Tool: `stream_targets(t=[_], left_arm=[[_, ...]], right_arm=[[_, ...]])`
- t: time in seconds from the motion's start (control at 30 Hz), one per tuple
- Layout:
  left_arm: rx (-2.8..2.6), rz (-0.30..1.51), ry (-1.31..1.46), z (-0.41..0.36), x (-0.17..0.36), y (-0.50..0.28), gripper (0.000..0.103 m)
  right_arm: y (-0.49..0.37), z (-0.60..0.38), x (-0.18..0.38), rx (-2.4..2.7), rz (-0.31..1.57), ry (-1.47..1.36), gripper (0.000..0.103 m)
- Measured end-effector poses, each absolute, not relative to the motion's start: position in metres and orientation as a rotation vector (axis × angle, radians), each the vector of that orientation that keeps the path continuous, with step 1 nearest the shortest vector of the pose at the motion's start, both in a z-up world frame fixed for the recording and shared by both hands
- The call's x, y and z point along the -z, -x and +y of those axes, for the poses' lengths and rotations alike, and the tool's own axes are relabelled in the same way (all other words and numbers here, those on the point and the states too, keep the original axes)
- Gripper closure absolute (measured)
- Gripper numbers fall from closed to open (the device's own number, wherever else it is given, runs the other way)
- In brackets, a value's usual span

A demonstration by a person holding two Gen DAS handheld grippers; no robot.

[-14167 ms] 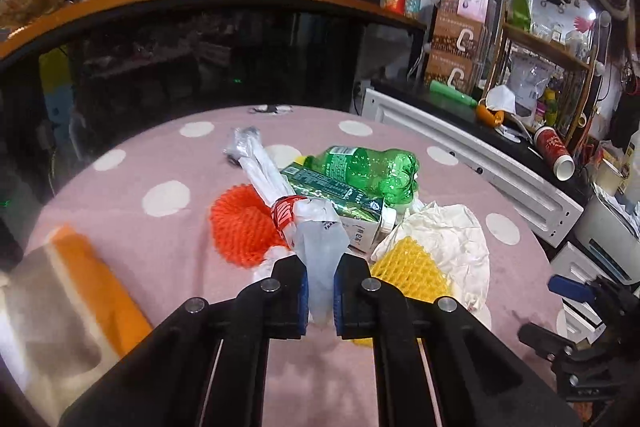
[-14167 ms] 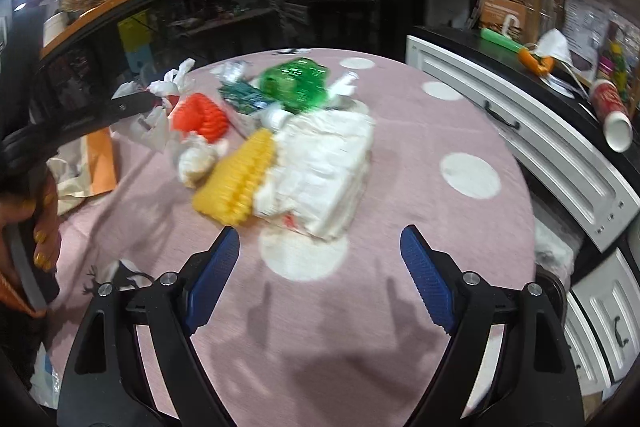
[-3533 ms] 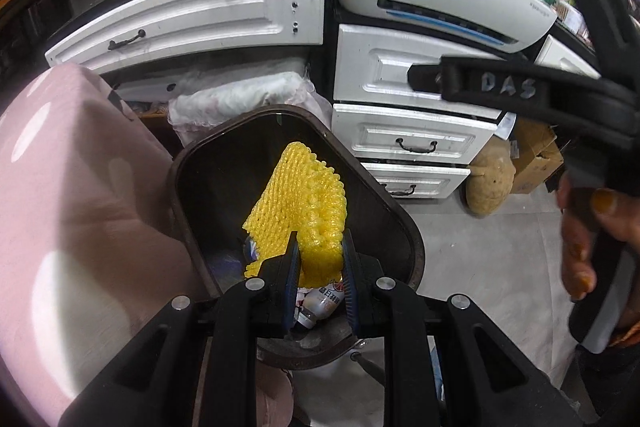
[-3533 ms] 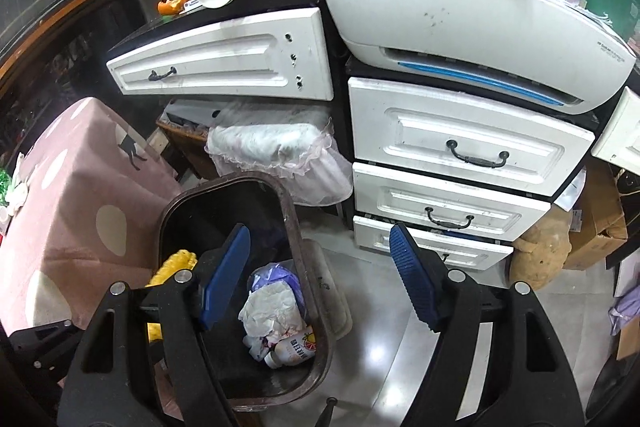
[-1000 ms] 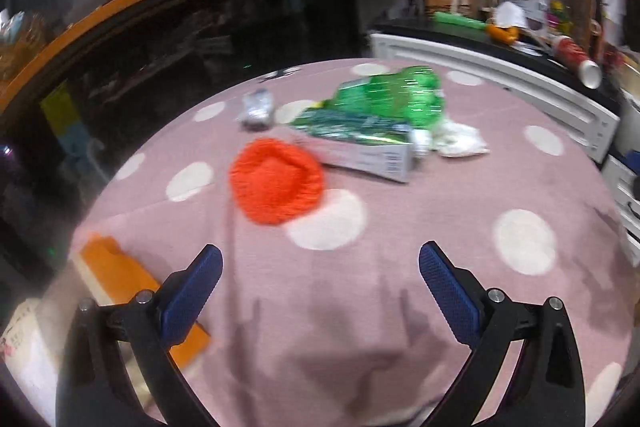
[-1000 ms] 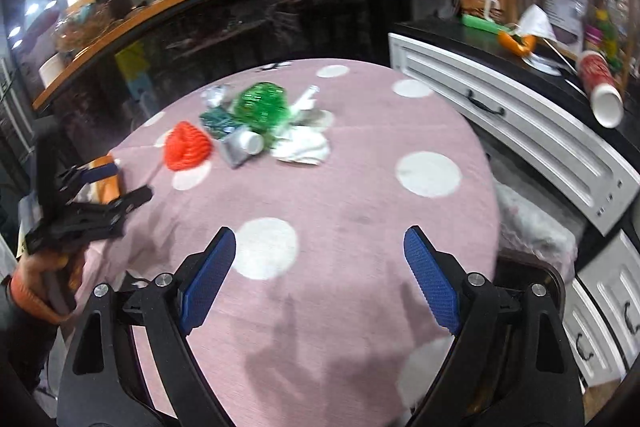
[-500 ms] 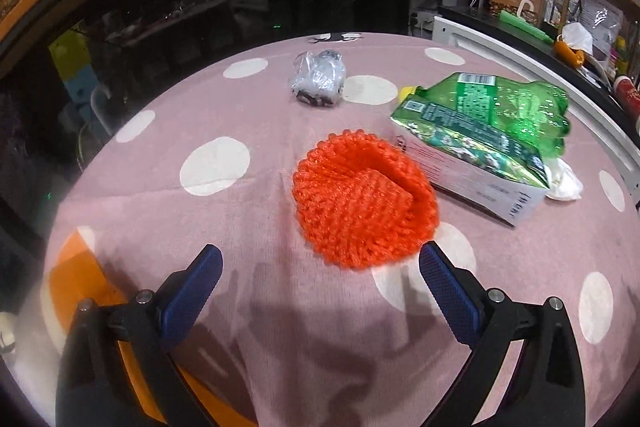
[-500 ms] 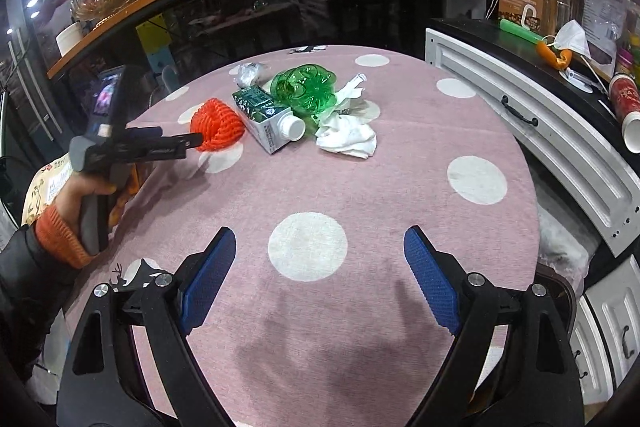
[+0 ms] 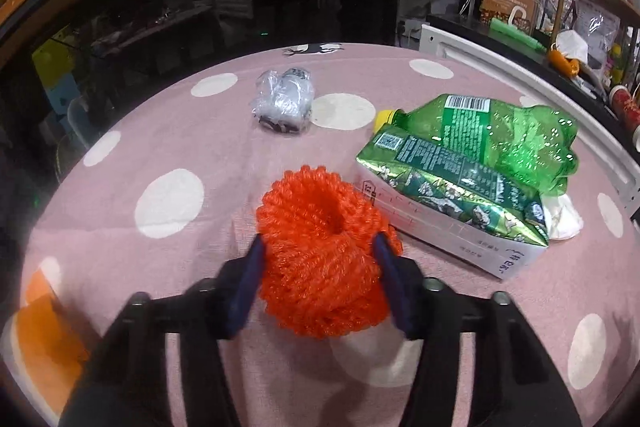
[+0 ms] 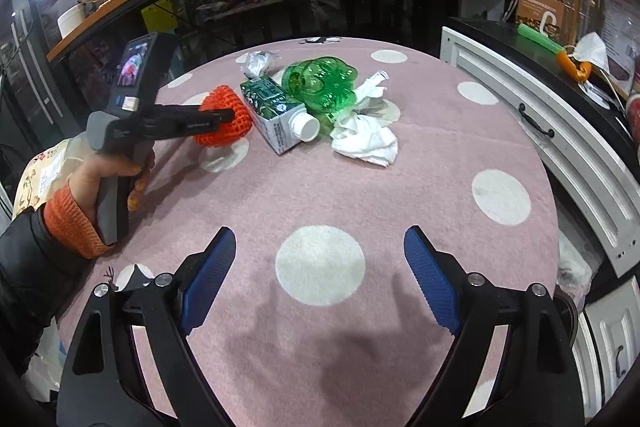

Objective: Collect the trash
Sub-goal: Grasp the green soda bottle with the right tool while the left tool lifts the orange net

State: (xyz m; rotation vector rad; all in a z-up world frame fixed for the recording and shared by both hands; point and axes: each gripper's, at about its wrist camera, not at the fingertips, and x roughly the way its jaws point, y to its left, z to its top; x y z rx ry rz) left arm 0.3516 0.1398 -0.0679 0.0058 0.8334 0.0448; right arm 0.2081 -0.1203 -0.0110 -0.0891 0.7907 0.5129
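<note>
The orange foam net (image 9: 322, 263) sits on the pink polka-dot tablecloth (image 9: 172, 155), bracketed by the left gripper (image 9: 320, 283), whose blue pads (image 9: 248, 279) press against both of its sides and hold it between them. In the right wrist view the same net (image 10: 226, 115) shows at the tip of the left gripper (image 10: 224, 115), which a hand (image 10: 116, 175) in an orange cuff grasps by the handle.

Just to the right of the net lies a green-and-white carton (image 9: 448, 211) on its side, its near corner almost touching the net. A crushed green plastic bottle (image 9: 504, 135) rests against the carton's far side, and a crumpled white tissue (image 10: 366, 137) lies beside the bottle. Further back, well apart from the net, is a small crumpled clear wrapper (image 9: 284, 103).

The right gripper (image 10: 320, 279) hangs over a bare stretch of cloth nearer the table edge, its jaws spread wide with nothing between them. White drawers (image 10: 532, 115) run along the right of the table, and an orange packet (image 9: 44, 323) lies at the left edge.
</note>
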Motion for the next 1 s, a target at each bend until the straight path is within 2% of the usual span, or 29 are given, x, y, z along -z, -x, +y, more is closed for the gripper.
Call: stream_targets(t=[0.03,0.07,0.17,0.43,0.63,1.0], left_arm=[[-0.04,0.836,0.007,0.141,0.068,-0.351,0.07],[-0.04,0.834,0.027,0.143,0.067,-0.349,0.075],[-0.054,0.823,0.062,0.149,0.063,-0.342,0.08],[-0.034,0.766,0.133,0.155,0.039,-0.29,0.081],[-0.016,0.704,0.075,0.147,0.031,-0.245,0.081],[0.059,0.68,0.083,0.135,0.034,-0.221,0.081]], right_arm=[[-0.211,-0.117,0.011,-0.517,0.791,0.094,0.018],[-0.213,-0.115,0.011,-0.521,0.793,0.099,0.018],[-0.221,-0.107,0.012,-0.536,0.8,0.11,0.018],[-0.246,-0.075,0.012,-0.623,0.825,0.15,0.018],[-0.268,-0.042,0.004,-0.656,0.805,0.239,0.018],[-0.345,-0.015,-0.025,-0.572,0.797,0.343,0.018]])
